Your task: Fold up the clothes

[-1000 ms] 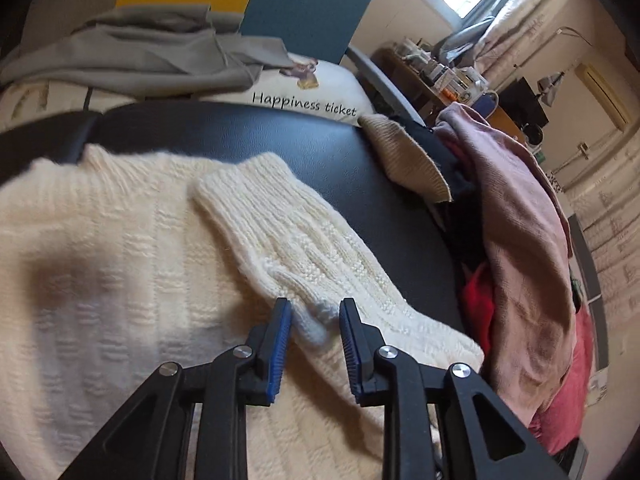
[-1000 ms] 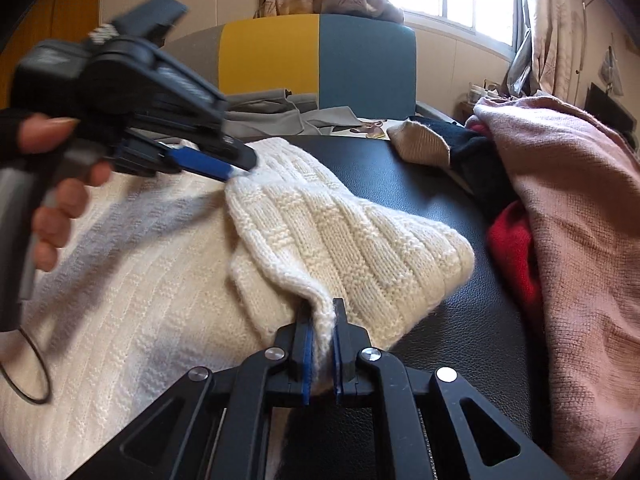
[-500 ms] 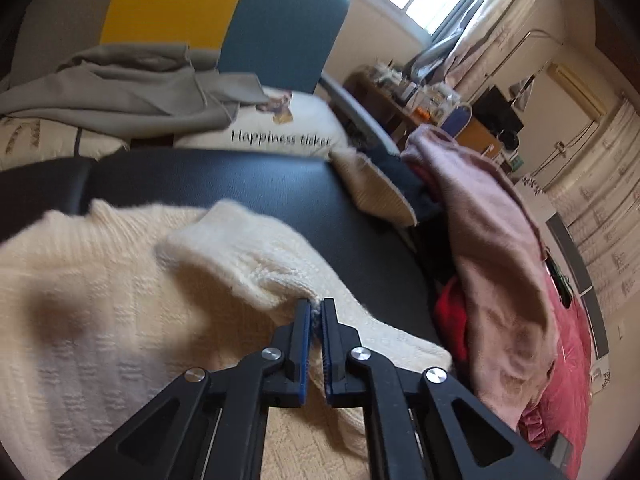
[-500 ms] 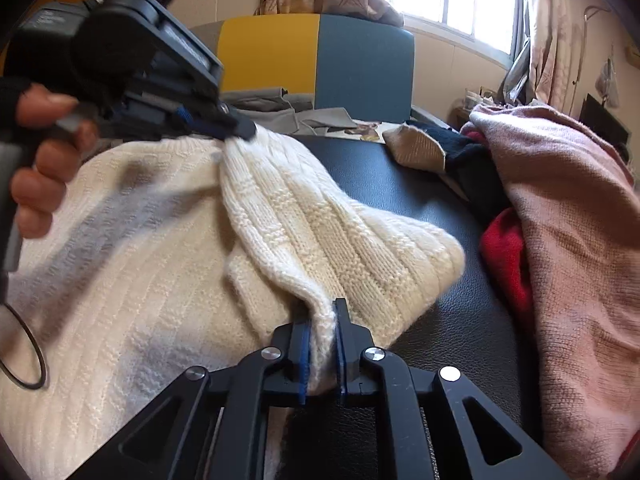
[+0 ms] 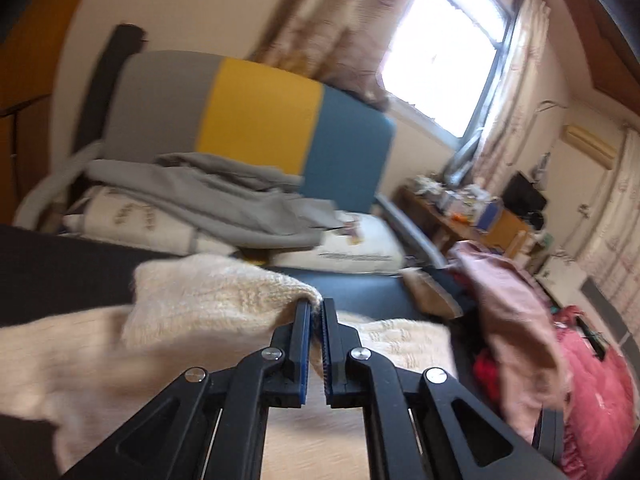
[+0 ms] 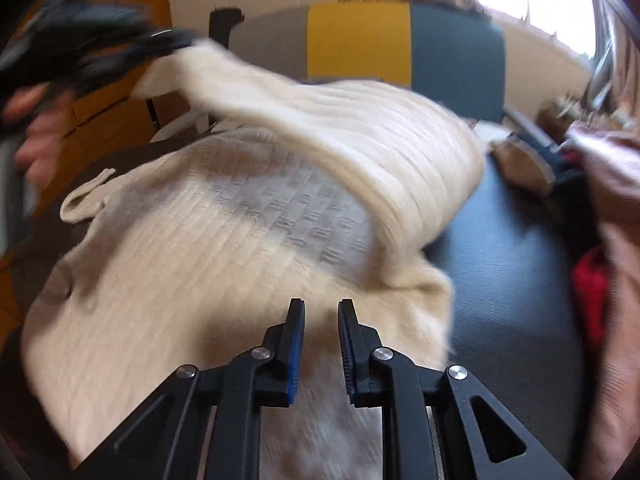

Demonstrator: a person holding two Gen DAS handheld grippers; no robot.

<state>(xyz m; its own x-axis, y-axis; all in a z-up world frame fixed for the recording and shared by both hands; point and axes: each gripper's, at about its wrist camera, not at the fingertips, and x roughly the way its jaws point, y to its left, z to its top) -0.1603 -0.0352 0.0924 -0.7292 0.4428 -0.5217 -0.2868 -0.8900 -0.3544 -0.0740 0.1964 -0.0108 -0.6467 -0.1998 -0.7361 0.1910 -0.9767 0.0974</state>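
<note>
Left gripper (image 5: pixel 316 312) now clamped on cream sweater (image 6: pixel 224 248) sleeve (image 6: pixel 360 132) and lifted across the body toward the striped headboard (image 5: pixel 256 120), right gripper (image 6: pixel 321 312) just released, jaws slightly apart and empty above the hem: 1 sleeve fold underway on the black surface (image 6: pixel 508 280)

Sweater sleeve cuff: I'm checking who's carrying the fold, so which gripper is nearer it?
Left. The left gripper is clamped on the sleeve cuff; the right gripper hovers open over the sweater's body.
</note>
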